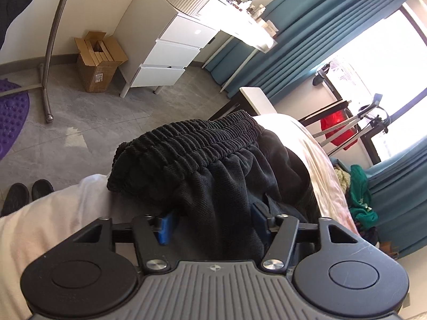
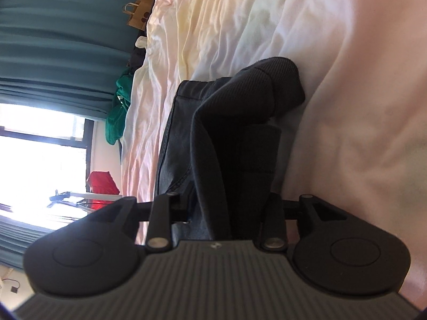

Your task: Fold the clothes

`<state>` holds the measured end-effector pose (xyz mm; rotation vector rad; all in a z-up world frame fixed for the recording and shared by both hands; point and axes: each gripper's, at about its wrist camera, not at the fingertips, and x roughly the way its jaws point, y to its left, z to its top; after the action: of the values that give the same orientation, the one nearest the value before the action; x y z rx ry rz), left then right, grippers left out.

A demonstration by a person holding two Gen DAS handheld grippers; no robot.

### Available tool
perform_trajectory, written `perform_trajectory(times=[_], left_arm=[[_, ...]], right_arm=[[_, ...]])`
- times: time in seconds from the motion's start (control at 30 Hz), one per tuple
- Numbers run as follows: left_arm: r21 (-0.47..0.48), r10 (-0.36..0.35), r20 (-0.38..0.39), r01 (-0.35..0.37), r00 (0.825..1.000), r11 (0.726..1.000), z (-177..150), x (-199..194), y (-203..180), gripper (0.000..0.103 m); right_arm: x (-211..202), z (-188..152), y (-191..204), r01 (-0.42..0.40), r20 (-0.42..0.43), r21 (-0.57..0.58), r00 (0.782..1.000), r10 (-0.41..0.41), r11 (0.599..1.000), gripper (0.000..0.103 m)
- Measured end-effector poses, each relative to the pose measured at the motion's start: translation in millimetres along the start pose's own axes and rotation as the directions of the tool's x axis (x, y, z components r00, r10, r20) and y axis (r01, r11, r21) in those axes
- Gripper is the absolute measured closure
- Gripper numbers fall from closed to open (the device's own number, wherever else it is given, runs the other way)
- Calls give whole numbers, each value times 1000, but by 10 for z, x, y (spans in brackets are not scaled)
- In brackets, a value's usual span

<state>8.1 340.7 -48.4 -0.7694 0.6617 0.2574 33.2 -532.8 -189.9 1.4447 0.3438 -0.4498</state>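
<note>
A black garment with a ribbed elastic waistband lies bunched on the pale bed sheet near the bed's edge. My left gripper is open, its blue pads set wide, and the cloth drapes loosely between them. In the right wrist view the same dark garment is folded into a thick stack on the rumpled sheet. My right gripper stands partly open around the near end of the stack. Cloth hides its fingertips.
Beyond the bed are a grey floor, white drawers, a cardboard box, a metal stand, a purple mat and shoes. Green clothing and teal curtains flank the window. A paper bag stands beside the bed.
</note>
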Motion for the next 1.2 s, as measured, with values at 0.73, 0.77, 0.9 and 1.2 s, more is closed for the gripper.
perform_trajectory(times=[0.73, 0.77, 0.9, 1.2], left_arm=[[472, -75, 39, 48, 996, 880, -475, -198, -1470, 20], [494, -83, 28, 58, 996, 867, -554, -122, -1599, 20], [565, -94, -13, 84, 996, 820, -922, 231, -1958, 20], [689, -20, -22, 30, 1000, 724, -1624, 969, -2301, 20]], right_arm=[[35, 69, 374, 24, 186, -153, 982, 5, 988, 94], [28, 77, 364, 25, 191, -151, 982, 4, 988, 94], [20, 114, 328, 35, 197, -149, 980, -5, 988, 94], [12, 108, 304, 48, 192, -171, 981, -15, 984, 94]])
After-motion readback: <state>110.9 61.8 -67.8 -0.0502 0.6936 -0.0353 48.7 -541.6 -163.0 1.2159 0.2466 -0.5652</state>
